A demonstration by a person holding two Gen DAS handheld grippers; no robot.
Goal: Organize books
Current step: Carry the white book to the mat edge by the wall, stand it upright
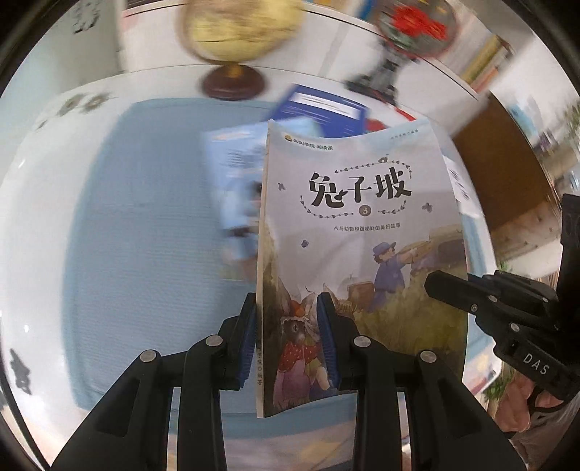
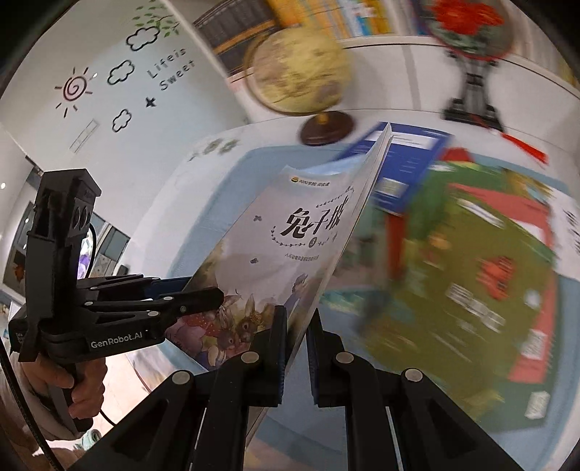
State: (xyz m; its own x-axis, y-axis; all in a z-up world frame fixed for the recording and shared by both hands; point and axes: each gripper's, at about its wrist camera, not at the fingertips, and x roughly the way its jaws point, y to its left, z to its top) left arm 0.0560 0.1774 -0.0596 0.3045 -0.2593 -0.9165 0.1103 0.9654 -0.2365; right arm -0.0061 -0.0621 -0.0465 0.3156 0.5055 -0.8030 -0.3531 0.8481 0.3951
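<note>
A grey picture book with black Chinese title lettering and a rabbit drawing is held up above the table, its cover bowed. My left gripper is shut on its lower spine edge, one finger behind the spine and one on the cover. In the right wrist view my right gripper is shut on the opposite edge of the same book. The right gripper's black finger reaches in from the right in the left wrist view. The left gripper grips the book from the left in the right wrist view.
Under the book lie a blue book, a green and red book and a pale blue book on a light blue mat. A globe and a red ornament on a stand stand behind. Shelved books fill the back.
</note>
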